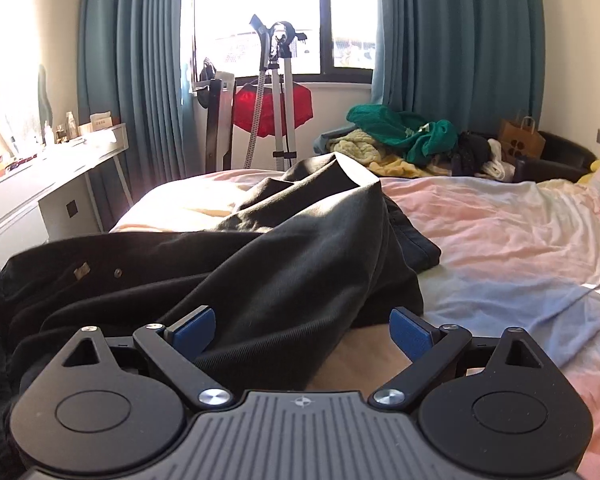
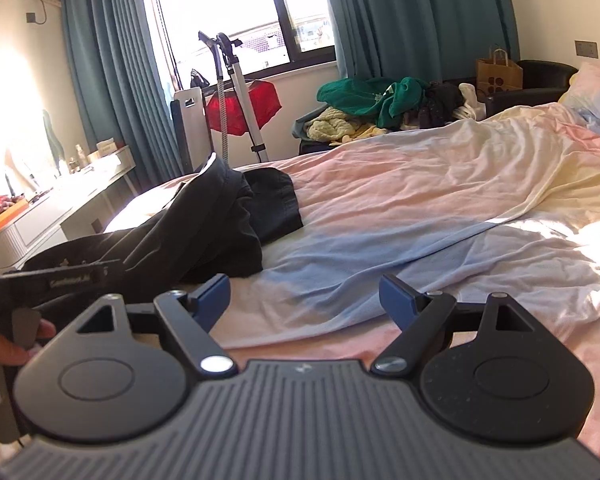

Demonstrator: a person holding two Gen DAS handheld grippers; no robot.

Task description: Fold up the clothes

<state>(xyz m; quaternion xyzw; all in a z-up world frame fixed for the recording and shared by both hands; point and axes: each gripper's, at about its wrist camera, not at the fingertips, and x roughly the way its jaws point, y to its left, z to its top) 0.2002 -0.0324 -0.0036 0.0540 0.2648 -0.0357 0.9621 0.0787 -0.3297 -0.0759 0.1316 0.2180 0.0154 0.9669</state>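
Dark trousers (image 1: pixel 284 248): lie rumpled on the bed (image 1: pixel 500 240), near its window-side edge, one part heaped up and draped over the rest, a hem end resting on the sheet.
Left gripper (image 1: pixel 302 330): low over the near end of the trousers; jaws wide apart, dark cloth lying between the blue pads (image 1: pixel 192 330) but not pinched.
Right gripper (image 2: pixel 306 302): over bare sheet just beside the trousers; jaws spread wide, nothing between them.
Hand (image 2: pixel 4 344): a person's hand shows at the left edge of the right wrist view, around a gripper handle.
Bed: wrinkled pink, blue and cream sheet, sunlit in patches.
Clothes pile (image 1: pixel 412 140): green and yellow garments heaped beyond the bed.
Bench (image 1: pixel 40 176): white, beside the teal curtains (image 1: pixel 132 80), carrying small bottles.
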